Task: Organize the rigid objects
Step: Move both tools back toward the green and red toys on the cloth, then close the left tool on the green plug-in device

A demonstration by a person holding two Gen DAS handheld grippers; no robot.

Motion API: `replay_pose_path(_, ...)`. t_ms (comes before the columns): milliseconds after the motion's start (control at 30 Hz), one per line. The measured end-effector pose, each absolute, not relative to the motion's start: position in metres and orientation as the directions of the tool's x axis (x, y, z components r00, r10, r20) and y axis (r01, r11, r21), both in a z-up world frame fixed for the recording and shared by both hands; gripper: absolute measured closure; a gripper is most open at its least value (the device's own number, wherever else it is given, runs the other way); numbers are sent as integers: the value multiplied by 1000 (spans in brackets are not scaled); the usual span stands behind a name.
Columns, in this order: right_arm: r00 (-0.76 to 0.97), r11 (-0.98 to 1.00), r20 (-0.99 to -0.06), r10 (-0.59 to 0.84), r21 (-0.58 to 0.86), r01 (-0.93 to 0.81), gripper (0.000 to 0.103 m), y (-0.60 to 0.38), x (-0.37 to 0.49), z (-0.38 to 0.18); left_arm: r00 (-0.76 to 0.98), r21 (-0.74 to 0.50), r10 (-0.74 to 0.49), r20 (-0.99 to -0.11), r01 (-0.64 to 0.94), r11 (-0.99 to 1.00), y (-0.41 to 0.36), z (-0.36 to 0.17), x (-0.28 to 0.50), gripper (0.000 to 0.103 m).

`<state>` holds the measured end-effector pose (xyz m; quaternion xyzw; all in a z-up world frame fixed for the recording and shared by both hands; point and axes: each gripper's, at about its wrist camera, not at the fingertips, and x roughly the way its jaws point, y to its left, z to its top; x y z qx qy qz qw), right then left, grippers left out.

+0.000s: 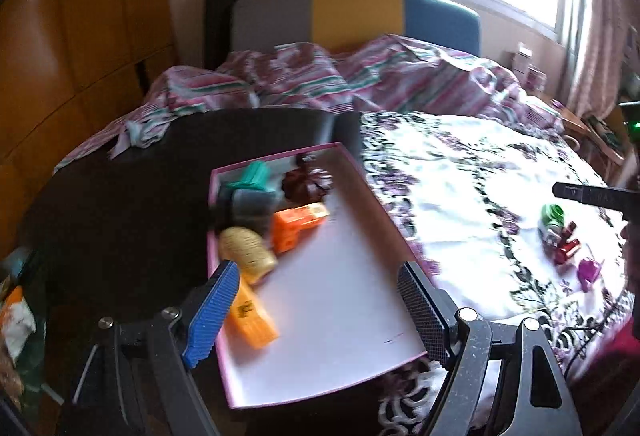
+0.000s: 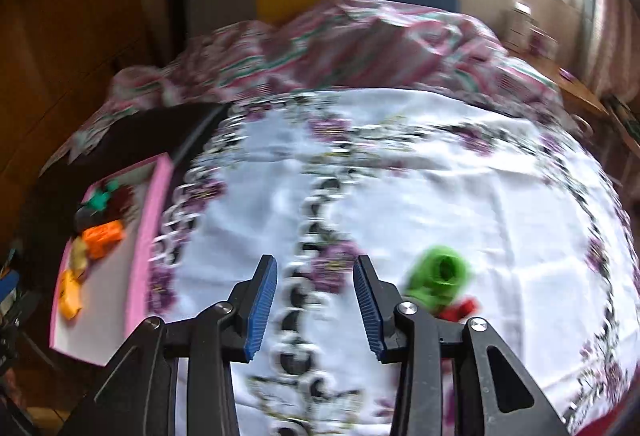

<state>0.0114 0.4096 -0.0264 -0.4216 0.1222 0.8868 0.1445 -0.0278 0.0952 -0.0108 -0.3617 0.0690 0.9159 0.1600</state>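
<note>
Both pairs of fingers are released and grasp nothing. Blue ribbed pads of the left gripper (image 1: 316, 306) stand wide apart above the shallow pink-walled cardboard box with a white floor (image 1: 340, 296), its near end between them. Inside that box, towards its far left corner, lie a teal plastic piece (image 1: 256, 175), a dark brown piece (image 1: 308, 183), an orange block (image 1: 298, 224), a tan ribbed barrel (image 1: 248, 250) and a second orange block (image 1: 252, 312). To the box's right, on the white floral bedspread (image 2: 400, 175), the right gripper (image 2: 316, 302) hangs with a moderate gap; a blurred green plastic ring (image 2: 438, 278) and a red piece (image 2: 460, 310) lie just right of it.
</note>
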Motion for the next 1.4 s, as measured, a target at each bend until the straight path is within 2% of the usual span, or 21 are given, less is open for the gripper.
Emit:
replay_pose_path(233, -585, -835, -777, 234, 148, -530, 62, 472, 46, -32, -662, 25, 300, -687, -434, -901, 136, -10, -27, 21)
replay_pose_path(367, -619, -735, -762, 190, 308, -604, 62, 504, 65, -43, -645, 31, 322, -693, -473, -880, 154, -11, -25, 21)
replay_pose_path(567, -646, -624, -740, 186, 419, -660, 62, 528, 86, -50, -618, 34, 346, -706, -517, -855, 179, -18, -23, 21)
replay_pose_path(1400, -665, -577, -730, 157, 479, -662, 61, 535, 91, -54, -486, 10, 422, -765, -665, -747, 274, -43, -21, 21)
